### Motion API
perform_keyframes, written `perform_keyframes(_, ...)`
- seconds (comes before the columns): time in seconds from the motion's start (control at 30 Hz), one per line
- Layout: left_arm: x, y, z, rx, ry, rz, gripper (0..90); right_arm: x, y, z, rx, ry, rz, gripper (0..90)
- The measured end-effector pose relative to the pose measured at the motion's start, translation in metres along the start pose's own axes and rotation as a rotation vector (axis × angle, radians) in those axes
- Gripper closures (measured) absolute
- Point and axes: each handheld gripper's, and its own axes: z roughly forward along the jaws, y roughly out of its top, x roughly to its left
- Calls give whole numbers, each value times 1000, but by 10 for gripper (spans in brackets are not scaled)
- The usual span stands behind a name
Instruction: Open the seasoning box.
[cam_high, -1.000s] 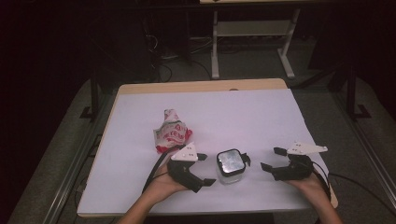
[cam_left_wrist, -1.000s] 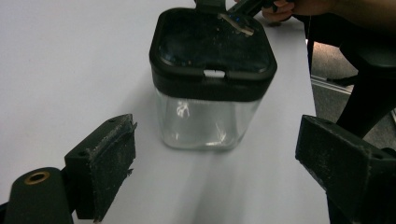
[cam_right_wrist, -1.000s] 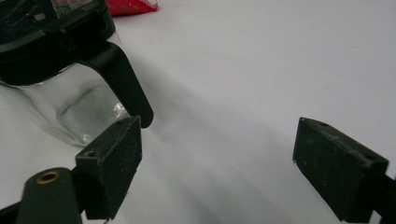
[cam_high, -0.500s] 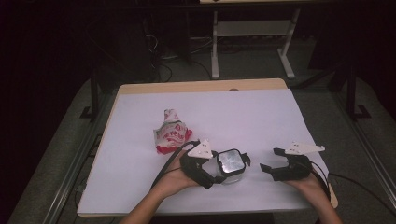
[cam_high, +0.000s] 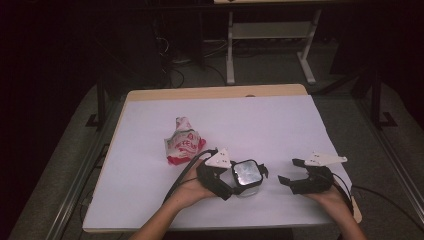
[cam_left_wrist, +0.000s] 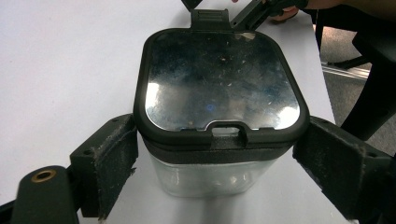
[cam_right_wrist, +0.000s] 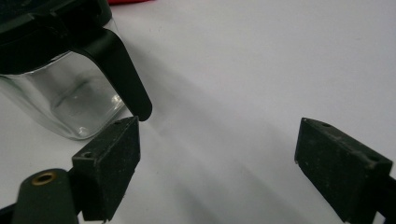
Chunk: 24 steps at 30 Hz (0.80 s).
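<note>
Clear box with a black clip-on lid (cam_high: 247, 176) sits on the white table (cam_high: 280, 125), near the person's edge, lid on and looking flat. Left tool (cam_high: 235, 181) is right at the box: in the left gripper view its jaws are spread and straddle the box (cam_left_wrist: 219, 116), one at each side wall. The jaw on the left of that view is very close to the glass, the other stands off with a clear gap, so I'd call it not gripping yet. Right tool (cam_high: 289, 172) rests on the table to the right of the box, apart from it, jaws spread wide with nothing between them; in the right gripper view the box corner and one hanging lid clip (cam_right_wrist: 122, 70) sit just past its jaw. A crumpled red-and-white wrapper (cam_high: 183, 142) lies beyond the box, toward the left.

Progress guess: early. The box is reached and framed; closing on it is left, then whatever comes with the lid or moving it. The one clip hangs loose; the other clips I can't read.
</note>
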Motion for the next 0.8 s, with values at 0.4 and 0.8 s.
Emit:
perform_keyframes(0.4, -1, 0, -1, -2, 5, 5, 172, 1, 0, 2, 9, 2, -4, 140)
perform_keyframes(0.8, -3, 1, -4, -6, 20, 24, 174, 0, -1, 2, 8, 7, -4, 140)
